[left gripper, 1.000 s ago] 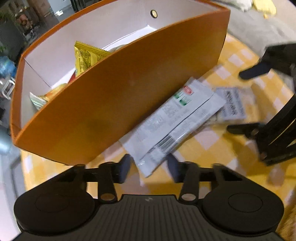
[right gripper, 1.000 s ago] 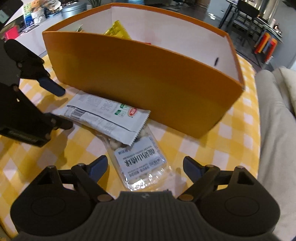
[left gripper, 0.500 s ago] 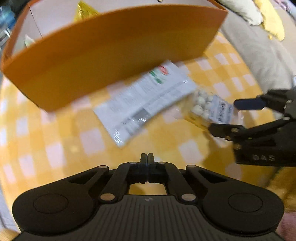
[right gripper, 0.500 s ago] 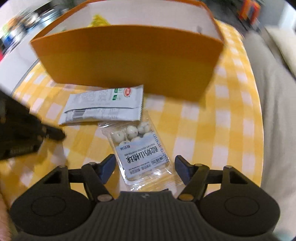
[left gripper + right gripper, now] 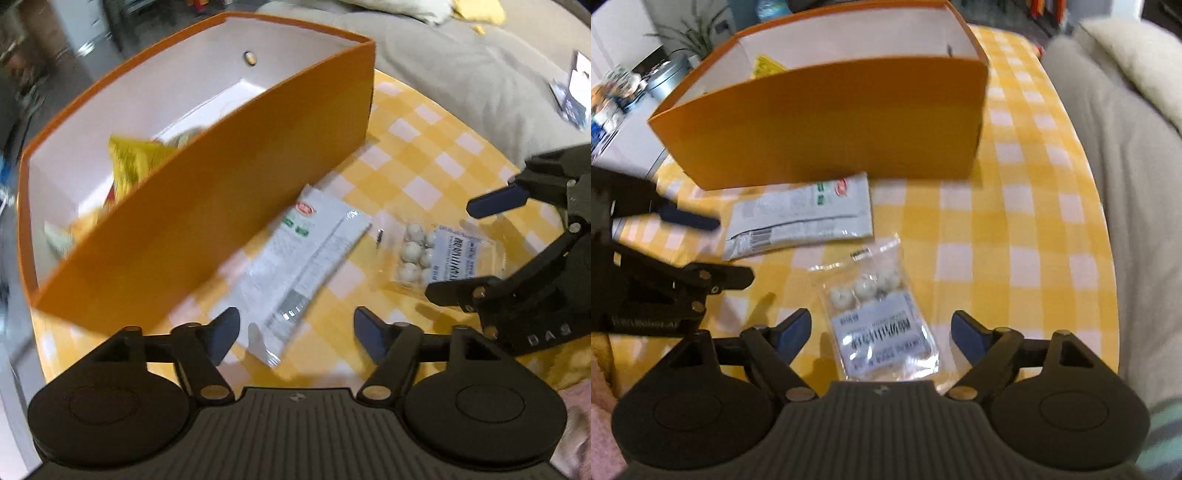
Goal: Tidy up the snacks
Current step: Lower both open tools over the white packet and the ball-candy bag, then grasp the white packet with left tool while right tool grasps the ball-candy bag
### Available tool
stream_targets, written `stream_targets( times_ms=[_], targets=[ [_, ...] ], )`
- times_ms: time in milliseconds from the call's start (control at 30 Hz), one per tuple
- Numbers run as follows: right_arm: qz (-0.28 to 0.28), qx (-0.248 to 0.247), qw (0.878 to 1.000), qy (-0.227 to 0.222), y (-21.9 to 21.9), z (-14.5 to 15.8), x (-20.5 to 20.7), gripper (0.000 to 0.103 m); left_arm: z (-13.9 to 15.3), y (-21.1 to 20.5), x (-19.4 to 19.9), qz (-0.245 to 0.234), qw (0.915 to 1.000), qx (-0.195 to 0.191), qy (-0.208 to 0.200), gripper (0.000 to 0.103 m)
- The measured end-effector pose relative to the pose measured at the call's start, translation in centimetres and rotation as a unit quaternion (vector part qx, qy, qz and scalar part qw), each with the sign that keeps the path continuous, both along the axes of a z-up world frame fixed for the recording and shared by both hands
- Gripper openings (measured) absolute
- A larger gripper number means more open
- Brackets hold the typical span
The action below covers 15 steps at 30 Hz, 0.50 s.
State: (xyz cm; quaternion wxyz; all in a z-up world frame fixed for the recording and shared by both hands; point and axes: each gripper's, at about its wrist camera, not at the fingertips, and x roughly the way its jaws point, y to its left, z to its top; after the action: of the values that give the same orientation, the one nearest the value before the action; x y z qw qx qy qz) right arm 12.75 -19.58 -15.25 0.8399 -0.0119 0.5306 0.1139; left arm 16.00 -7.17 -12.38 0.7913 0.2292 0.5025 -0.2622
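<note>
**Two snack packs lie on the table by the orange box**

A big orange box [image 5: 207, 192] stands on a yellow and white checked cloth [image 5: 1027, 236]. Inside it a yellow snack bag [image 5: 136, 162] leans against the near wall. Other things lie low in the box, but they are too blurry to name.

In front of the box lies a flat white packet [image 5: 306, 266] with a red and green mark. In the left wrist view it runs from the middle toward 6 o'clock, with one end close to the box wall. A clear bag of little white balls [image 5: 882, 321] lies just beside it, with a small gap between the two.

The left gripper [image 5: 295, 332] hangs over the near end of the white packet. Its jaws are wide apart and hold nothing. The right gripper [image 5: 879, 330] hangs over the bag of white balls. Its jaws are wide too, one finger on each side of the bag, not pinching it.

In the right wrist view, the left gripper shows at 9 o'clock. A grey couch [image 5: 1126, 177] sits at 3 o'clock past the table edge.
</note>
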Motion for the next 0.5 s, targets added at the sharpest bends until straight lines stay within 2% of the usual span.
stream_targets(
  times_ms=[133,333,400,433,500],
  targets=[
    [0.022,-0.001,1.0,-0.008,0.7,-0.4,-0.1,0.08,-0.7,-0.5,1.6,-0.03,0.9991,0.03,0.0,0.083],
    [0.023,0.0,1.0,-0.004,0.3,-1.0,-0.2,0.08,-2.3,-0.6,2.8,-0.047,0.998,0.039,0.018,0.087],
    [0.018,0.002,1.0,-0.003,0.1,-1.3,-0.1,0.08,-2.8,-0.7,3.1,-0.044,0.9978,0.045,0.021,0.087],
    [0.016,0.005,1.0,-0.001,0.0,-1.4,0.0,0.08,-3.0,-0.6,3.3,-0.039,0.998,0.043,0.025,0.091],
    [0.011,0.006,1.0,0.003,-0.1,-1.5,0.0,0.08,-3.2,-0.3,3.7,-0.026,0.9986,0.032,0.034,0.09]
  ],
)
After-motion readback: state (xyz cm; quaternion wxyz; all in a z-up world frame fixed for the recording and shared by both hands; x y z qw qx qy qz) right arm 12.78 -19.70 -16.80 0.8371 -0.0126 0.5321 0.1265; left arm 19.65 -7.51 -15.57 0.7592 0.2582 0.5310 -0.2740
